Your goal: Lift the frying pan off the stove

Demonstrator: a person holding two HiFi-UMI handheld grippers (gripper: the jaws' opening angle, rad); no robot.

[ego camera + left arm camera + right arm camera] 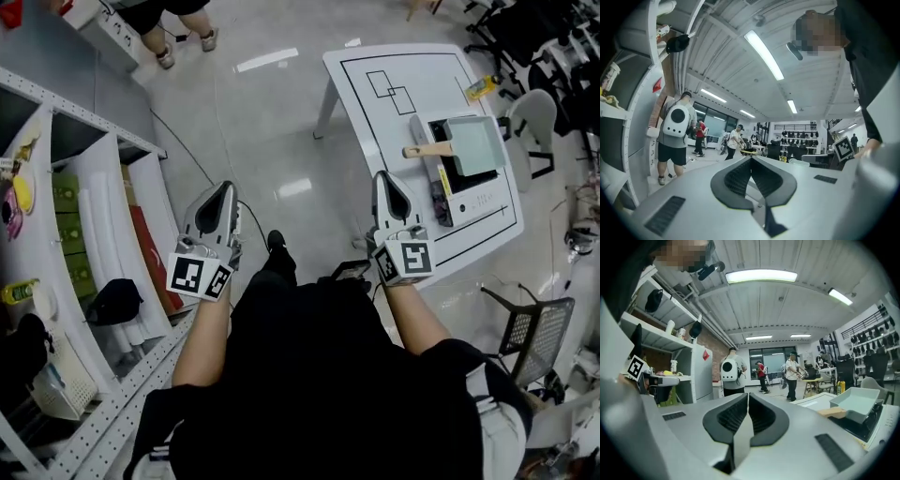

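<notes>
One square, pale green frying pan (473,145) with a flat wooden handle (427,150) sits on the glossy black stove (464,178), at the upper right of the head view on a white table (375,103). We judge the lift not begun: reach, grip and raise are all left. Our left gripper (224,187) and right gripper (383,176), smooth grey shells with ribbed dark pads, are both closed on nothing, well apart from the pan.

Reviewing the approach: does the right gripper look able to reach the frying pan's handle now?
Probably yes: nothing stands between the right gripper and the frying pan's handle, which points toward it, but its fingers are shut and would need opening.
</notes>
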